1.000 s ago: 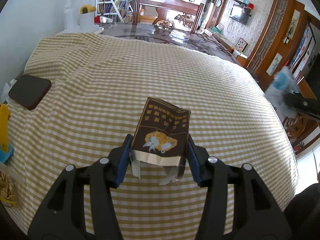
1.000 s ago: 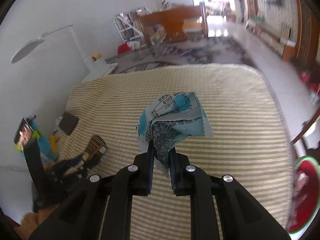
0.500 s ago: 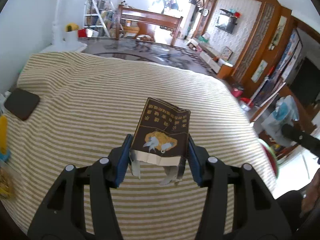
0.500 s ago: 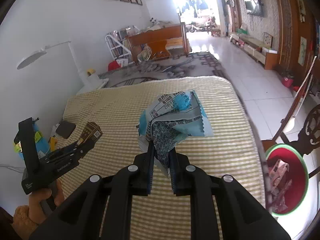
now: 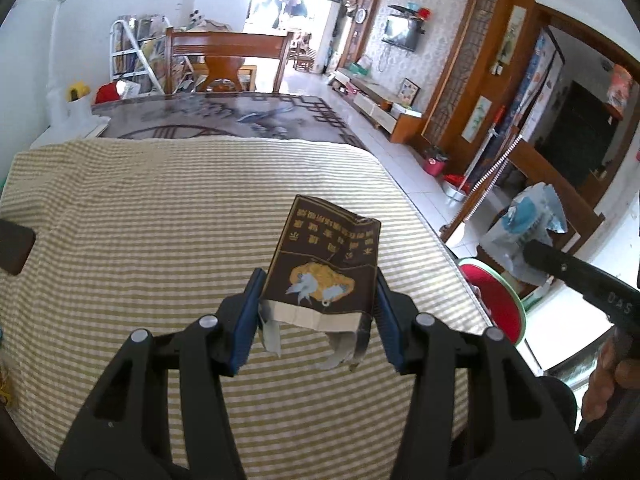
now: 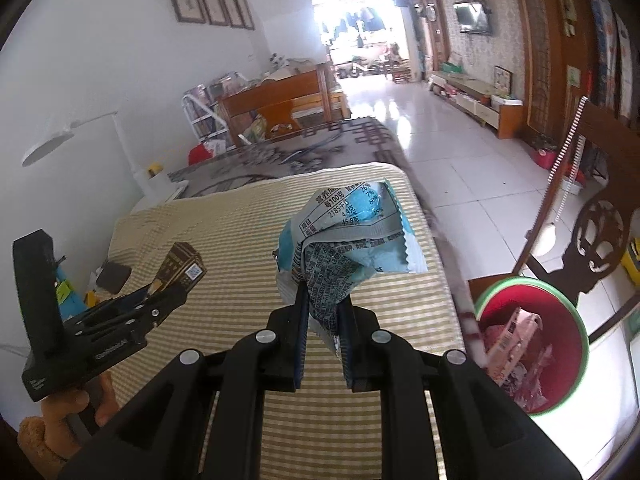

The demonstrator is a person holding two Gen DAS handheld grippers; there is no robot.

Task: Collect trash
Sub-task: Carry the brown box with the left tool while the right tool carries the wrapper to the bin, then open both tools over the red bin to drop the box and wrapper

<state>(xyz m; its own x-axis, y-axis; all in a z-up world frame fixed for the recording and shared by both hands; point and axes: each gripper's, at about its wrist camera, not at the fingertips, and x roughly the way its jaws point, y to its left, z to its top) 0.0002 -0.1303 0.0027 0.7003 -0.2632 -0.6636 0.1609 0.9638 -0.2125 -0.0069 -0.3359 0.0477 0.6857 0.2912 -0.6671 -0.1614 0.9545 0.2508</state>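
Brown carton in left tongs, blue wrapper in right tongs

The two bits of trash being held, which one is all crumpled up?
The blue snack wrapper in the right gripper is the crumpled one. The dark brown box in the left gripper keeps a flat face, only torn at its bottom edge.

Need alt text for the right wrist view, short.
The right gripper has its jaws shut on a crumpled blue snack wrapper above a striped tablecloth. At left, the left gripper holds a dark brown carton; at right, a red bin sits on the floor.
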